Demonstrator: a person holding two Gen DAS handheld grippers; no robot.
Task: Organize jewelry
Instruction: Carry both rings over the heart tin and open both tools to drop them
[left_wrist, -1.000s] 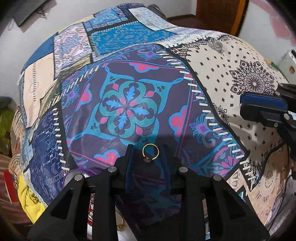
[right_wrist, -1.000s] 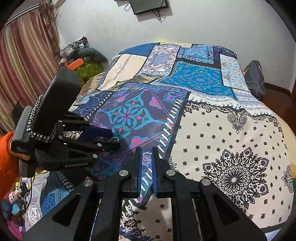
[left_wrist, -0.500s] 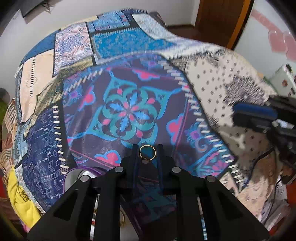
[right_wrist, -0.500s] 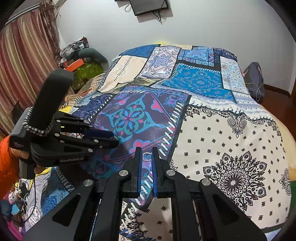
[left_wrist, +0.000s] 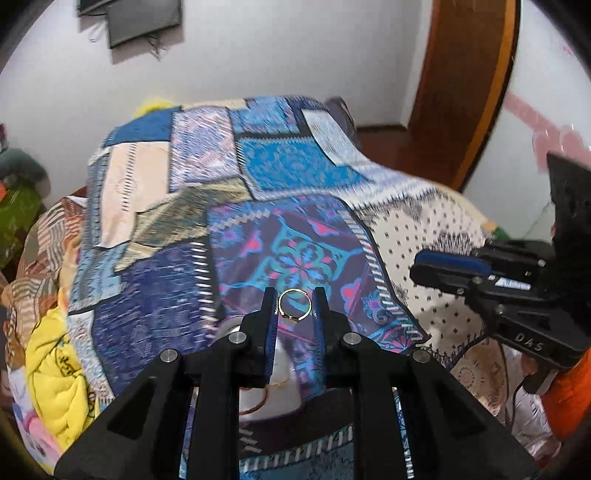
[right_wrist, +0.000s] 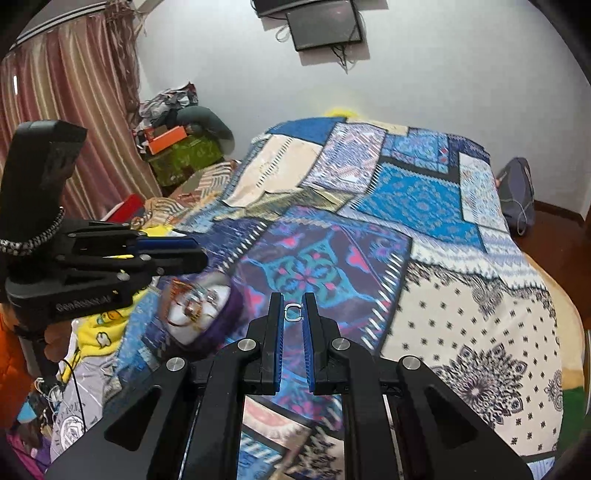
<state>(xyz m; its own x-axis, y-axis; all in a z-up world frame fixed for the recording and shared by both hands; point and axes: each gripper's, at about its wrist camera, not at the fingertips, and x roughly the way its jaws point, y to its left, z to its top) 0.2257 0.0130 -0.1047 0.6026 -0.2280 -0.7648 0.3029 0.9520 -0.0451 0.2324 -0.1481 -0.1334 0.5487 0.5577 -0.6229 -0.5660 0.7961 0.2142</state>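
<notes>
At the lower centre of the left wrist frame, the left claw (left_wrist: 294, 304) pinches a gold ring (left_wrist: 294, 304) between its blue-padded tips, held above the patchwork bedspread (left_wrist: 280, 173). In the right wrist frame the right claw (right_wrist: 293, 312) is closed on a small silver ring (right_wrist: 293, 312), also at lower centre. A white bowl with a purple rim (right_wrist: 201, 314), holding blurred jewelry, sits on the bed at the left of that frame, just below the left claw.
</notes>
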